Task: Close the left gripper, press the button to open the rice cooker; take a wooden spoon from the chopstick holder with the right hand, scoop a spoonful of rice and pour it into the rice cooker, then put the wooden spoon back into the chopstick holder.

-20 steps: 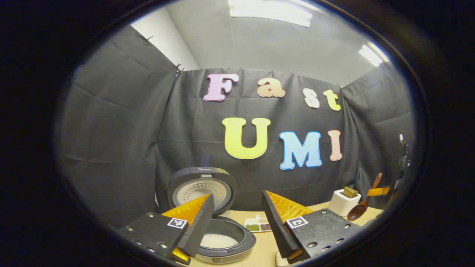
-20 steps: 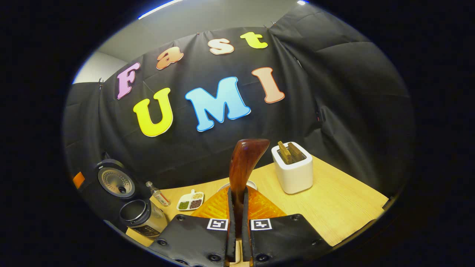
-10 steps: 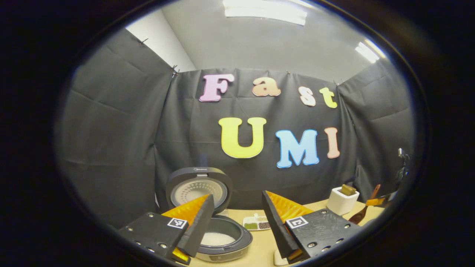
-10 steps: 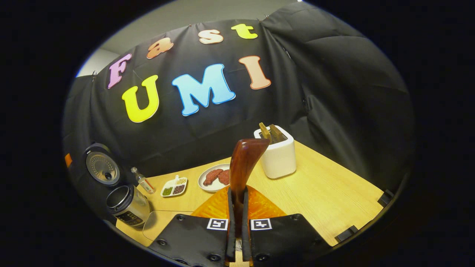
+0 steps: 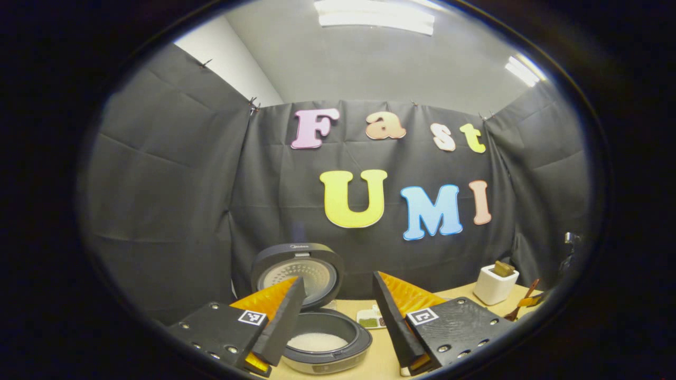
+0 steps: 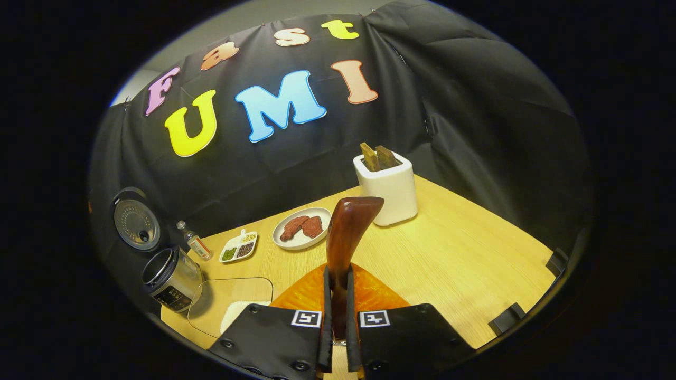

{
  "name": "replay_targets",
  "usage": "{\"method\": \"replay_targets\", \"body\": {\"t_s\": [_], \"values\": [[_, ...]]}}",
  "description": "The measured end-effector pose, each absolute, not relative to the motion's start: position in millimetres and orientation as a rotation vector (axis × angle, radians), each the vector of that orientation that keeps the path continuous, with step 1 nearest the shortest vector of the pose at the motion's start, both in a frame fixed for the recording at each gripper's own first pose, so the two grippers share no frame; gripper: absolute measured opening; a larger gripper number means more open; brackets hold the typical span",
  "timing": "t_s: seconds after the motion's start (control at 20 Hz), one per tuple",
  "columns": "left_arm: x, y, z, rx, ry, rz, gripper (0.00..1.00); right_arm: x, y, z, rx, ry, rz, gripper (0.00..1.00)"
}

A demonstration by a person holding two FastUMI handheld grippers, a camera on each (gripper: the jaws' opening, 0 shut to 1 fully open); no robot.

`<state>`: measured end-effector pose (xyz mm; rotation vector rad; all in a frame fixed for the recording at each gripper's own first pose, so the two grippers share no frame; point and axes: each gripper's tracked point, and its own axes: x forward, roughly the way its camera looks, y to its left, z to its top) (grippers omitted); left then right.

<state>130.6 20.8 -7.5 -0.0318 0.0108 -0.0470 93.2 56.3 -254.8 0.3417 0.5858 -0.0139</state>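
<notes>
— While listed at frame bottom, right gripper (image 6: 338, 338): status?
— Fingers clamped on wooden spoon (image 6: 346, 232), centre frame, bowl up.
— Left gripper (image 5: 338, 322)?
— Spread wide, empty; rice cooker (image 5: 322, 343) lower centre, lid up, apparently holding rice.

We see the wooden spoon (image 6: 346, 232) glowing a deep reddish brown, glossy along its back. The chopstick holder (image 6: 388, 187) is plain white, with tan-brown sticks poking out on top. Under it all the table (image 6: 465, 264) runs pale yellow wood with a fine grain. Over to the rice cooker (image 5: 322, 343): dark grey rim and lid, silvery dotted inner lid, white rice inside. We catch a white plate (image 6: 301, 232) carrying two red-brown pieces, and a small white divided dish (image 6: 238, 246) showing green, dark brown and beige fillings.
</notes>
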Motion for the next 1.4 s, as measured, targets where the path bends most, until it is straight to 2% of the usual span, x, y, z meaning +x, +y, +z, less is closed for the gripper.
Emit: {"method": "replay_targets", "body": {"t_s": [0.15, 0.2, 0.25, 0.35, 0.5, 1.05, 1.4], "values": [[131.2, 21.3, -7.5, -0.033, 0.01, -0.046, 0.81, 85.4, 54.6, -258.1, 0.352, 0.597, -0.014, 0.12], [130.9, 21.4, -7.1, -0.033, 0.009, -0.045, 0.81, 82.7, 55.4, -258.5, 0.357, 0.6, -0.011, 0.15], [131.2, 20.9, -5.7, -0.033, 0.007, -0.045, 0.81, 79.7, 54.7, -256.6, 0.358, 0.596, 0.002, 0.11], [133.8, 20.8, -3.7, -0.027, 0.004, -0.043, 0.81, 73.4, 53.9, -242.6, 0.344, 0.56, 0.011, 0.36], [143.3, 22.0, 0.1, -0.011, 0.007, -0.039, 0.8, 65.4, 44.4, -226.4, 0.283, 0.527, 0.008, 1.0], [226.1, 58.2, 33.5, -0.016, -0.022, -0.014, 0.81, 61.4, 39.2, -128.0, 0.088, 0.285, -0.037, 0.98], [304.9, 83.8, 43.3, -0.026, -0.027, -0.024, 0.8, 62.2, 59.2, -125.2, 0.062, 0.266, -0.076, 0.98]]}}
